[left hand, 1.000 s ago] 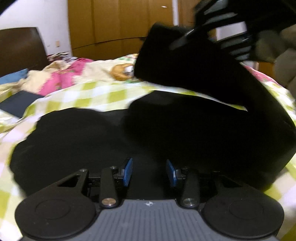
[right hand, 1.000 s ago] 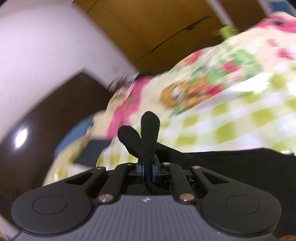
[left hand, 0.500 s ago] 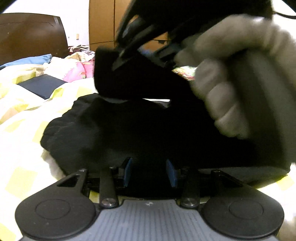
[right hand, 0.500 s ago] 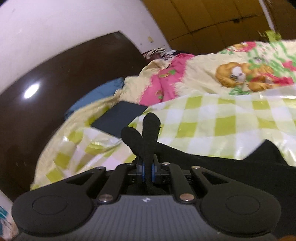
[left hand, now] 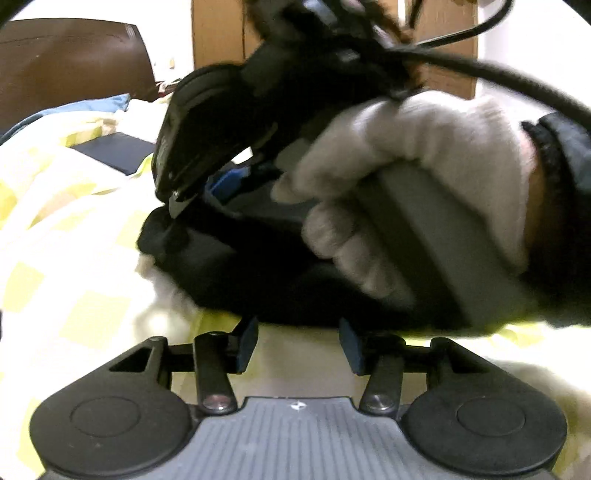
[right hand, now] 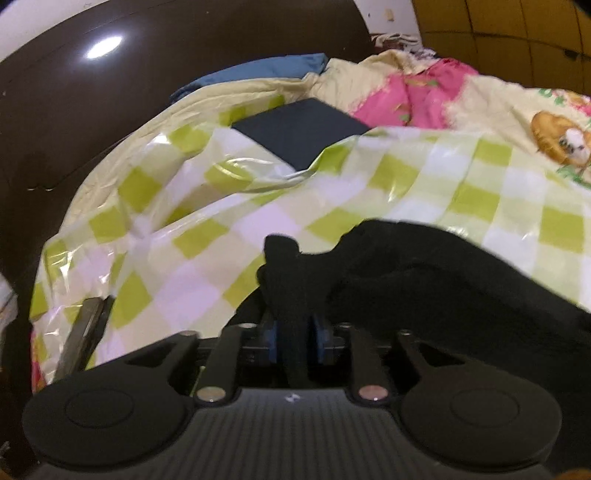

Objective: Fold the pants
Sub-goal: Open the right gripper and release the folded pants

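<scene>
The black pants point(left hand: 258, 280) lie bunched on a green-and-white checked sheet point(left hand: 74, 229). My left gripper point(left hand: 297, 343) is open and empty, just short of the pants' near edge. My right gripper point(right hand: 295, 338) is shut on a fold of the black pants point(right hand: 443, 273), low over the sheet point(right hand: 207, 236). In the left wrist view the right gripper's body point(left hand: 221, 122) and the white-gloved hand point(left hand: 424, 184) holding it fill the frame above the pants.
A dark flat rectangle point(right hand: 299, 133) lies on the sheet farther back. A dark brown headboard point(right hand: 110, 96) stands at the left. Pink and cartoon-print bedding point(right hand: 424, 92) lies behind. Wooden wardrobe doors point(right hand: 517, 33) stand at the back.
My right gripper has carried the pants fold leftward and down onto the rest of the pants. My left gripper has drawn back off the pants, still open.
</scene>
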Demonstrator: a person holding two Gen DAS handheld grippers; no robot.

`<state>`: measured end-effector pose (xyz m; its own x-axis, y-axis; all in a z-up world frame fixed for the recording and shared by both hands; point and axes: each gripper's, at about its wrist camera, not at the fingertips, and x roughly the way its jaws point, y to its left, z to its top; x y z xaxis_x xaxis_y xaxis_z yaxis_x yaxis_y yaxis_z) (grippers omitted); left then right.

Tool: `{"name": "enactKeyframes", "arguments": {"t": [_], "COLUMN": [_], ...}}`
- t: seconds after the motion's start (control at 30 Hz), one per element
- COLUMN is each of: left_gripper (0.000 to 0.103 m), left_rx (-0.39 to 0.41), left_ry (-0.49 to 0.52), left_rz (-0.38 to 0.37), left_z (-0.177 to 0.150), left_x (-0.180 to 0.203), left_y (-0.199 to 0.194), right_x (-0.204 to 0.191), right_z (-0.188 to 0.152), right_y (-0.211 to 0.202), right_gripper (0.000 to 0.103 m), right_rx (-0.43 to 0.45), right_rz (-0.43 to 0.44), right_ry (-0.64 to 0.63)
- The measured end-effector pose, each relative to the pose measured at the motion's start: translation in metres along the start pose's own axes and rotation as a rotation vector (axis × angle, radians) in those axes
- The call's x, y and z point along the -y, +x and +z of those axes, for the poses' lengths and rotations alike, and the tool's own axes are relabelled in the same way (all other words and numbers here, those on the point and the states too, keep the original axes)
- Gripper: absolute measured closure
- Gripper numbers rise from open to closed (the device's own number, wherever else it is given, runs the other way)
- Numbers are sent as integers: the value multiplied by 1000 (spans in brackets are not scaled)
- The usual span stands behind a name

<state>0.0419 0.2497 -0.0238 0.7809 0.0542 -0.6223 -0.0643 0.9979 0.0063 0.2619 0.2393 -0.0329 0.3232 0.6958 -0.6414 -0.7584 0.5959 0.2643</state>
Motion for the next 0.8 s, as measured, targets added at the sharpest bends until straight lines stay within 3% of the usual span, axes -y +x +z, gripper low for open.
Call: {"name": "enactKeyframes", "arguments": {"t": [0.2, 0.37, 0.5, 0.6, 0.8], "left_gripper": [41, 41, 41, 41, 40], "left_rx": [-17, 3, 60, 111, 178], "left_ry": [-3, -10, -24, -4, 96], "left_rz": [67, 139, 182, 175, 87], "left_z": [-5, 4, 20, 38, 77], "left_x": [-16, -32, -43, -39, -5], "left_y": [-15, -34, -49, -52, -12], "right_x": [-16, -20, 3, 36, 127], "right_z": [-2, -8, -18, -38, -95], "right_y": [-7, -38, -85, -132, -204], "right_gripper": [65, 63, 57, 53, 53], "right_rx": [-24, 1, 27, 50, 32], "right_rz": [-11, 3, 10, -64, -354], "right_ry": [-83, -126, -30, 60, 283]}}
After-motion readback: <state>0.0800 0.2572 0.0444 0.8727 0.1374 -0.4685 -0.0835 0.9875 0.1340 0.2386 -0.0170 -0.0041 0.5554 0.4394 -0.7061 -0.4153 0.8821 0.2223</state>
